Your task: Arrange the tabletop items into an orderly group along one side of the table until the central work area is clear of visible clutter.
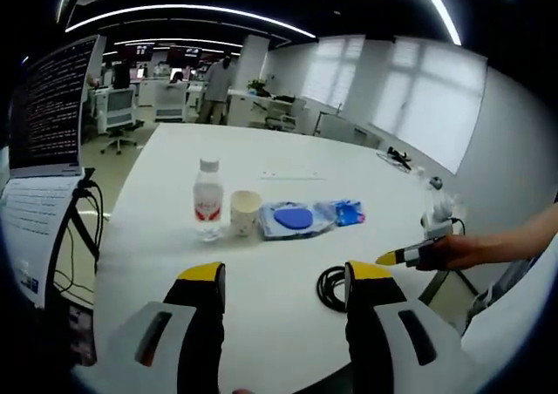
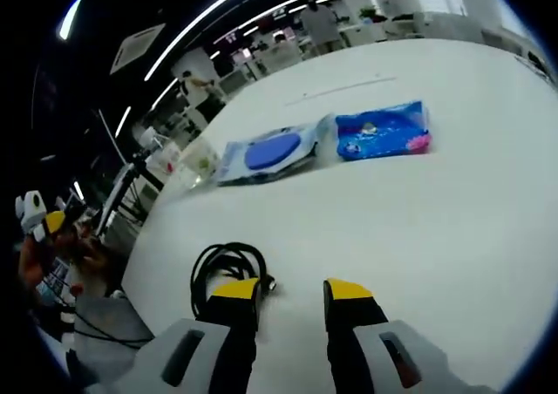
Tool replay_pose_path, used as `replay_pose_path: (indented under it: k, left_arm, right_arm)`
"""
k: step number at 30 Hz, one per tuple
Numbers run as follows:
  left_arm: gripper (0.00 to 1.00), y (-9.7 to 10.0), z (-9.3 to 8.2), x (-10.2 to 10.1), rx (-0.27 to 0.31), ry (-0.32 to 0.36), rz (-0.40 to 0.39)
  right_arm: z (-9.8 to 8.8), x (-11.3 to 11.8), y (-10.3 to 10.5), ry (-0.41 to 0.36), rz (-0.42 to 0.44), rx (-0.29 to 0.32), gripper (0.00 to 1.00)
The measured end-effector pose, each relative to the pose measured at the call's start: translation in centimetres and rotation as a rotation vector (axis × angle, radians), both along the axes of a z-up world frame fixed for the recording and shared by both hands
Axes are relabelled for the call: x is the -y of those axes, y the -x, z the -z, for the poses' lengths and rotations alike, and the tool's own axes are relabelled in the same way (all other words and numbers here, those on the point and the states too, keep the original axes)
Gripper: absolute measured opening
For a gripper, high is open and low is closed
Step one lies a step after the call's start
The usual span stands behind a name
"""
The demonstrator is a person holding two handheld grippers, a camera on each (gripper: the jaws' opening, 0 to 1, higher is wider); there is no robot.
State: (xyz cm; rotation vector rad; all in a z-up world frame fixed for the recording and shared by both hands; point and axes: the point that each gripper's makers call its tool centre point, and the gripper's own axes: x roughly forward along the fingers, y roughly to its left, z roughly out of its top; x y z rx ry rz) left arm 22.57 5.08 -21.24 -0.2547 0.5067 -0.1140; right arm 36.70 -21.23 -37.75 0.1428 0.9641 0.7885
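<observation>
Now hovering low over white table [image 1: 288, 141] near its edge w/ left gripper [image 1: 283, 281], jaws spread wide, gripping nothing. Seeing, past the tips, a row mid-table: water bottle [image 1: 207, 198] upright, paper cup [image 1: 245, 212] just beside it, then clear pkg w/ blue disc [image 1: 295, 218] and blue packet [image 1: 349, 212] lying flat. Black cable coil [image 1: 330, 288] sitting just beside the left gripper's right-hand jaw. Reaching in from the right in left gripper view: a hand [image 1: 462, 251] and bare forearm stretched out level, holding right gripper, yellow tips pointing toward table.

Hanging right gripper [image 2: 292, 289] over table [image 2: 436, 228] too, jaws parted, nothing between; cable coil [image 2: 225, 268] touching or just under its left-hand jaw, can't tell which. Disc pkg [image 2: 270, 154] and blue packet [image 2: 384, 131] lying side by side further off.
</observation>
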Motion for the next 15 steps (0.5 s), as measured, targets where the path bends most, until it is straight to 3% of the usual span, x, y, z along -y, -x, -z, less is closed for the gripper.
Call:
replay_pose_path:
  k: [15]
  left_arm:
    - [0.56, 0.5, -0.54, 0.25, 0.013, -0.031, 0.013]
  right_arm:
    - [0.78, -0.91, 0.45, 0.021, -0.006, -0.009, 0.26]
